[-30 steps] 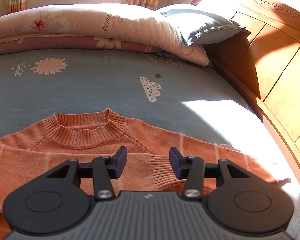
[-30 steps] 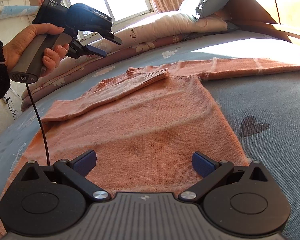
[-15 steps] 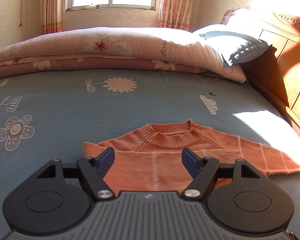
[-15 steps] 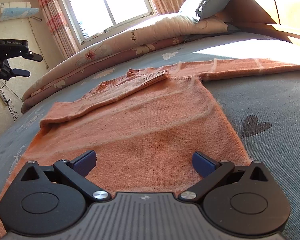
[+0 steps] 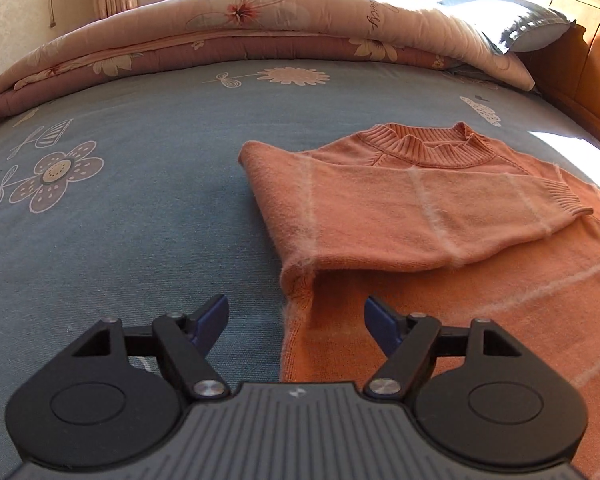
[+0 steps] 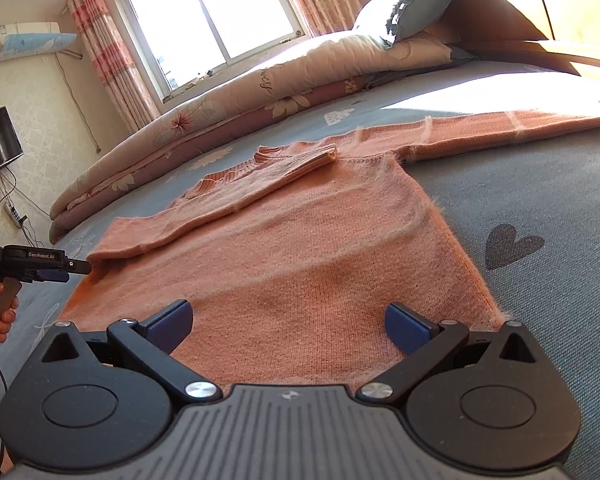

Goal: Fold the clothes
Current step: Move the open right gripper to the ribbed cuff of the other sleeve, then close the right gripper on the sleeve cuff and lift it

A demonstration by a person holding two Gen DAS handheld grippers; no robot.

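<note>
1. Left wrist view: the left gripper has its fingers spread wide and holds nothing. It sits low at the 6 o'clock edge, straddling the side edge of the orange sweater where knit meets the blue bedsheet. My guess is that it is lined up there to take that edge.

2. Same view: the sweater lies flat on the sheet, from centre out toward 3 o'clock, with the ribbed collar at about 1 o'clock. One sleeve is folded across the chest, its cuff pointing to 3 o'clock, which narrows that side to a straight line.

3. Same view: a rolled quilt and pillow sit along the 12 o'clock side, well apart from the sweater.

4. Right wrist view: the right gripper is also spread and empty, hovering over the hem at 6 o'clock, probably to take or steady that end.

5. Same view: the other sleeve lies stretched out flat toward 2 o'clock, so this side is unfolded; the fold looks half made.

6. Same view: at 9 o'clock a hand holds the left gripper level with the folded sleeve's bend.
</note>
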